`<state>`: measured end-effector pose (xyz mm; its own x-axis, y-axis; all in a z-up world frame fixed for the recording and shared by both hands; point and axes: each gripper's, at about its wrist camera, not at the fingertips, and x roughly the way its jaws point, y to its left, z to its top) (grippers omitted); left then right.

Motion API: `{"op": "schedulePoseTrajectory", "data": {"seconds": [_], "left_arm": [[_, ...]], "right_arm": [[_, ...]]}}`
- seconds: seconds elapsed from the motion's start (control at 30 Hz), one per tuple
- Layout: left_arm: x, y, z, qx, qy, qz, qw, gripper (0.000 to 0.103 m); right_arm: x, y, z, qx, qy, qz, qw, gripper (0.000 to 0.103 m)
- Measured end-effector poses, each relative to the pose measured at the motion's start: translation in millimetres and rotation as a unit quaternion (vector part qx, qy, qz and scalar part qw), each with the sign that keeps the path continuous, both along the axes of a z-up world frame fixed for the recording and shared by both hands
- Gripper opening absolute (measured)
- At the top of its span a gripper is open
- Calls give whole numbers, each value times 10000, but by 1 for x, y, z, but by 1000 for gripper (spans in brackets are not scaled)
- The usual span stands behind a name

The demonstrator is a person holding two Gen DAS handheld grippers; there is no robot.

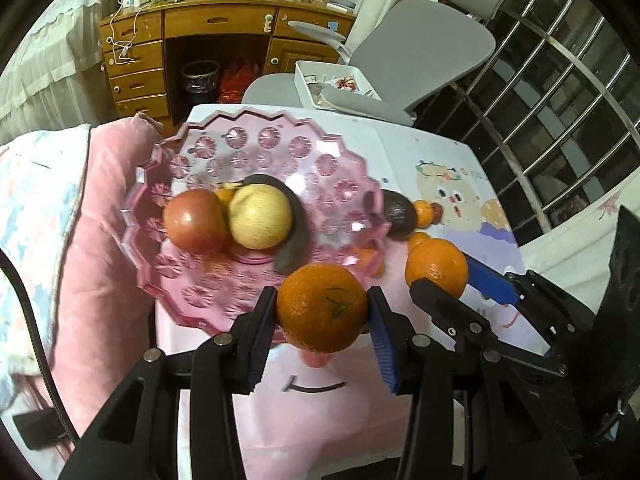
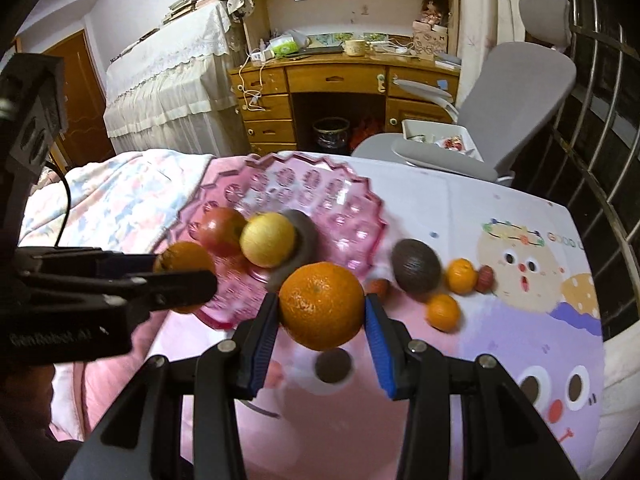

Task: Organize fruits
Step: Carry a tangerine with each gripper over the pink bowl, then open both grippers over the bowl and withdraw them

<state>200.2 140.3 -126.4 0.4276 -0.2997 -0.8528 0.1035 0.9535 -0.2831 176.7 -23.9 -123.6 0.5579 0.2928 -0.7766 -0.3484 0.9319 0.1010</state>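
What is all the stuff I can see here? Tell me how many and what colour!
Bowl: one, pink see-through, on the table's left side.
Apples: two, one red, one yellow, in the bowl.
Big oranges: two, one in each claw.
Avocado: one, dark, on the cloth right of the bowl.
Small oranges: two on the cloth by the avocado.
Small red fruits: two, beside them.
Tablecloth: one, cartoon print.
Chair: one, grey, behind the table.
Desk: one, wooden, further back.
Claws: two, black with blue pads, left claw, right claw, each shut on an orange.
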Motion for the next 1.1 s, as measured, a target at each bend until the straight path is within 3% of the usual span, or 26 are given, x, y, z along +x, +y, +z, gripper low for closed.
{"op": "schedulePoseTrajectory", "data": {"seconds": [0.4, 0.8, 1.0, 1.1], "left_arm": [[24, 51, -30, 208, 178, -146, 9995, 43], [27, 61, -40, 241, 176, -306, 9991, 45], [22, 66, -32, 224, 68, -217, 9995, 66], [19, 66, -29, 206, 92, -185, 9996, 69]], "right_arm": [[11, 53, -23, 290, 211, -216, 9991, 43], [11, 62, -39, 491, 566, -688, 9948, 45], [9, 51, -30, 600, 494, -919, 9927, 56], [6, 45, -28, 622, 504, -969, 9921, 57]]}}
